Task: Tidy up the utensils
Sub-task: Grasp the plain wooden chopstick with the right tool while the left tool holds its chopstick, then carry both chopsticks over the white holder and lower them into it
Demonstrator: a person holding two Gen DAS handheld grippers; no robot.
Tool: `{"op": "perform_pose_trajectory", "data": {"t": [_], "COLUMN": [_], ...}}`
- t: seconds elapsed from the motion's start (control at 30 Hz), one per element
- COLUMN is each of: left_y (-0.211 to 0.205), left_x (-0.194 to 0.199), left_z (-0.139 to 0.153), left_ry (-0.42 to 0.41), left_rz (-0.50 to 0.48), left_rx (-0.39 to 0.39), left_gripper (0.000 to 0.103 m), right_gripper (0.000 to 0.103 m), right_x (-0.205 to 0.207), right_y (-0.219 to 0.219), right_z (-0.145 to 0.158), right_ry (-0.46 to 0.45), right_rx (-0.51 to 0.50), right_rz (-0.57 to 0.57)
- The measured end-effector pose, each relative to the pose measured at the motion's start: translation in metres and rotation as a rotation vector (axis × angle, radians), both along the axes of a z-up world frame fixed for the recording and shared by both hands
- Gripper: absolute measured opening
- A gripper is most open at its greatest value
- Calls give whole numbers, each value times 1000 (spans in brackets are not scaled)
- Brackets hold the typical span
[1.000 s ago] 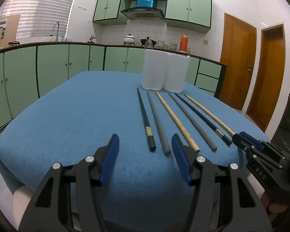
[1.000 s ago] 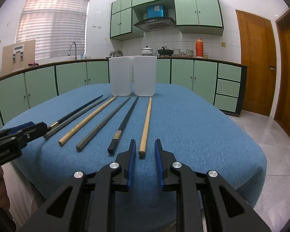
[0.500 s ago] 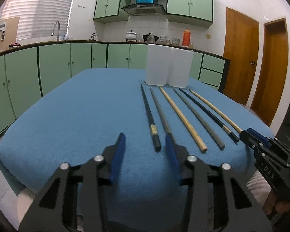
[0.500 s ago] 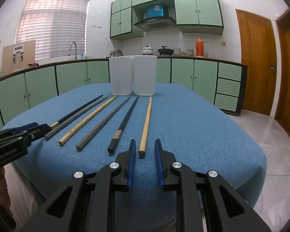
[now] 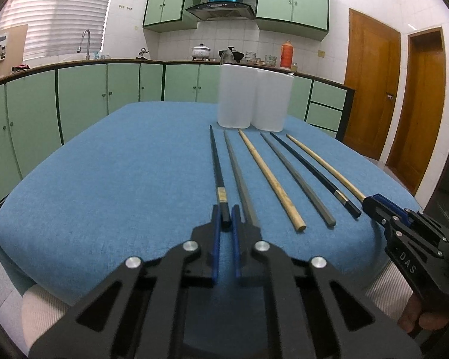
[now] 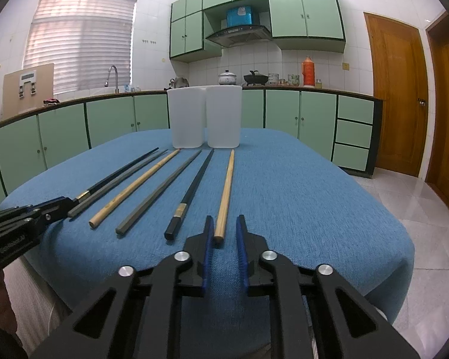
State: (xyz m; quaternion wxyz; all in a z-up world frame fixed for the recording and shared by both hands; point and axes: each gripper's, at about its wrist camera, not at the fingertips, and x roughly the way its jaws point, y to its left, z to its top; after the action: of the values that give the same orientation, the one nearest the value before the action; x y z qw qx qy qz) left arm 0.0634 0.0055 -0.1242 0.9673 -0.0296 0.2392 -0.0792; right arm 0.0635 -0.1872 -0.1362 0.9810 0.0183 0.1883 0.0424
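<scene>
Several chopsticks lie side by side on the blue tablecloth, tips toward two white containers. My left gripper is shut on the near end of the leftmost black chopstick, which lies on the cloth. In the right wrist view the left gripper shows at that same chopstick's end. My right gripper straddles the near end of the rightmost light wooden chopstick. Its jaws are closing, and a gap remains beside the stick. The right gripper also shows in the left wrist view.
Between the two held ends lie a grey, a tan, another grey and another black chopstick. The table's near edge is just under both grippers. Green cabinets and wooden doors stand beyond.
The left jaws closed from wide apart onto the black chopstick's end, shifting slightly forward. The right jaws narrowed a little around the wooden chopstick's end; the right hand stayed put.
</scene>
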Motion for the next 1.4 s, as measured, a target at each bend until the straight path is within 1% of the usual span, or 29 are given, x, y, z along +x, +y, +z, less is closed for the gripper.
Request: {"op": "perform_pose_trajectory", "data": {"t": [0.1,0.3,0.4,0.6,0.7,0.77,0.93,1.13,1.23,1.4], "left_y": [0,-3,-4,-3,-3,-3,-7,-15,-17,-15], "left_x": [0,-8,-11,-12,-8,-5,4,21,32,53], "left_z": [3,20,33,65,83,97,126,153,164,182], "left_ry": [-3,-55,-91,-170,-201,-224,-269,-291,-278,-254], "left_rz": [3,4,5,6,3,-1,-10,-44,-72,-106], "left_rx": [-5,6,13,15,11,5,21,34,31,19], "left_gripper": [6,6,6,6,6,6,6,6,6,6], "right_gripper": [8,7,7,7,7,7,7,7,7,7], "right_x": [1,-2,-4,-6,-3,-1,6,23,35,51], "right_y": [0,-3,-4,-10,-16,-20,-26,-34,-38,-41], "right_z": [1,15,25,56,74,88,123,153,172,198], "right_ry": [5,-27,-50,-106,-127,-149,-189,-177,-166,-149], "right_rx": [5,1,3,27,54,67,78,105,113,78], "right_rz": [8,11,15,26,42,50,77,110,128,146]}}
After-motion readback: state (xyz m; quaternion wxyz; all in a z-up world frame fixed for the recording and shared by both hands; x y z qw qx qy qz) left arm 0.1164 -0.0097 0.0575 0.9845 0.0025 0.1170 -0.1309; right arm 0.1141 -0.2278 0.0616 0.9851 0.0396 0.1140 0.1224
